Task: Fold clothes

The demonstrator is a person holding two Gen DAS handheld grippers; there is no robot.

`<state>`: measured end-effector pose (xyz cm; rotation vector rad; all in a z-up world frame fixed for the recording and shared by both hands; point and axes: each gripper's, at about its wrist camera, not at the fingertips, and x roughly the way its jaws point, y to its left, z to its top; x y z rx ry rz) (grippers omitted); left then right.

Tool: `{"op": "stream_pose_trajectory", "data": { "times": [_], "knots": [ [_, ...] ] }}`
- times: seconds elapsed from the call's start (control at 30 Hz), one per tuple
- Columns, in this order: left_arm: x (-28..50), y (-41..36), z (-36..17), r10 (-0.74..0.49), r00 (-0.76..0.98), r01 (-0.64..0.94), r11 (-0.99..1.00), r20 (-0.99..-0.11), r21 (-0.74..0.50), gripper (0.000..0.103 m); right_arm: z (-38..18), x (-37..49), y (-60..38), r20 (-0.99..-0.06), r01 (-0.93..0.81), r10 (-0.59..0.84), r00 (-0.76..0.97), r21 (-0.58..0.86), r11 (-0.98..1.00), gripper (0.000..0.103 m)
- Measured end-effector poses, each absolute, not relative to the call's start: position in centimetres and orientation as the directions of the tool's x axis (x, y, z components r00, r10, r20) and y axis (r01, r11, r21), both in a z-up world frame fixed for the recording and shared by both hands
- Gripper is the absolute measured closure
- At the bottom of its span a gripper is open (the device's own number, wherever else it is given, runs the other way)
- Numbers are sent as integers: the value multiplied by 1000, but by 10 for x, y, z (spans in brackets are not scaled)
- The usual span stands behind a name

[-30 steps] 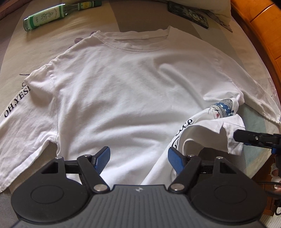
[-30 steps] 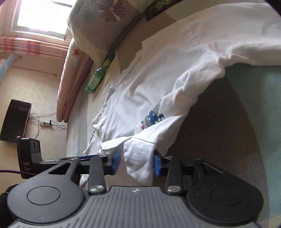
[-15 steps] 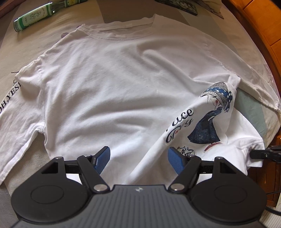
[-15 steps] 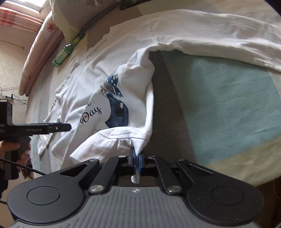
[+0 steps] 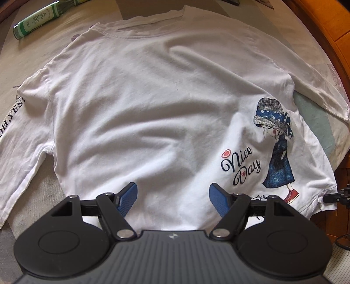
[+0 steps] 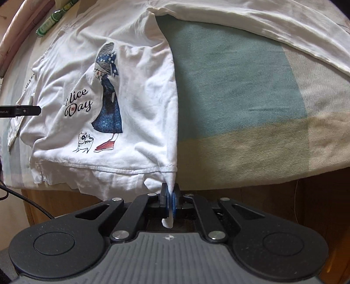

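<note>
A white long-sleeved shirt (image 5: 153,113) lies spread on a bed, collar at the far side, with a "Nice Day" girl print (image 5: 273,148) showing at its lower right. My left gripper (image 5: 172,196) hovers open above the shirt's hem, nothing between its blue pads. My right gripper (image 6: 170,196) is shut on the shirt's bottom corner (image 6: 169,174), drawn to the bed's edge. That printed part (image 6: 105,104) lies flat in the right wrist view. The right gripper's tip (image 5: 336,194) shows at the left view's right edge, and the left gripper's tip (image 6: 24,111) at the right view's left edge.
A green glass bottle (image 5: 37,19) lies on the bed past the shirt's left shoulder, also seen as the bottle (image 6: 52,19) far off. The bedsheet (image 6: 240,76) is teal and beige. A wooden bed frame (image 5: 323,28) runs along the right. A cable (image 6: 28,203) hangs below the bed's edge.
The right gripper closed on the shirt's folded-over corner and pulled it outward to the bed's edge, flattening the fold and baring the print. The left gripper drifted slightly and stayed open.
</note>
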<state>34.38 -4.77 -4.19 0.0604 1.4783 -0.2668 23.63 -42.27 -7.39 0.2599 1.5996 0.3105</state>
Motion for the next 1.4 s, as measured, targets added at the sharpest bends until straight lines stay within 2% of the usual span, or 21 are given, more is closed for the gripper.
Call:
{"op": "stream_pose_trajectory", "data": {
  "times": [0.13,0.2,0.27,0.33,0.67,0.83,0.97,1.1,1.27,1.33,1.4],
  "knots": [
    [340,-40,-41,-121,64,224,969,-991,-104,30,-69,244,-422,-932,-47,356,-75,360,932,94],
    [341,-31,-39,-117,68,211,972,-991,-100,30,-55,252,-429,-927,-42,374,-18,374,926,85],
    [343,-17,-37,-112,83,178,979,-990,-95,30,-40,265,-437,-917,-19,395,59,395,919,63],
    [347,-4,-38,-112,110,124,987,-988,-98,30,-33,281,-441,-909,-2,398,121,401,916,58],
    [362,65,-55,-104,222,-154,978,-970,-140,30,-55,379,-405,-843,31,466,268,490,871,57],
    [364,93,-67,-134,232,-271,942,-964,-196,32,-48,391,-374,-843,-40,463,275,471,881,53],
    [374,86,-54,-199,314,-217,937,-928,-274,32,-41,398,-356,-865,-107,399,304,386,916,52],
    [406,62,-55,-258,336,-78,951,-906,-300,32,-41,426,-341,-872,-100,323,368,308,946,47],
    [448,24,-77,-105,350,166,985,-931,-49,32,-68,467,-300,-917,-82,48,397,17,997,41],
    [456,32,-87,-134,342,148,985,-930,-87,32,-88,479,-304,-924,-25,47,379,40,999,41],
    [461,43,-92,-163,348,133,983,-923,-123,31,-101,489,-312,-920,19,31,391,41,999,37]
  ]
}}
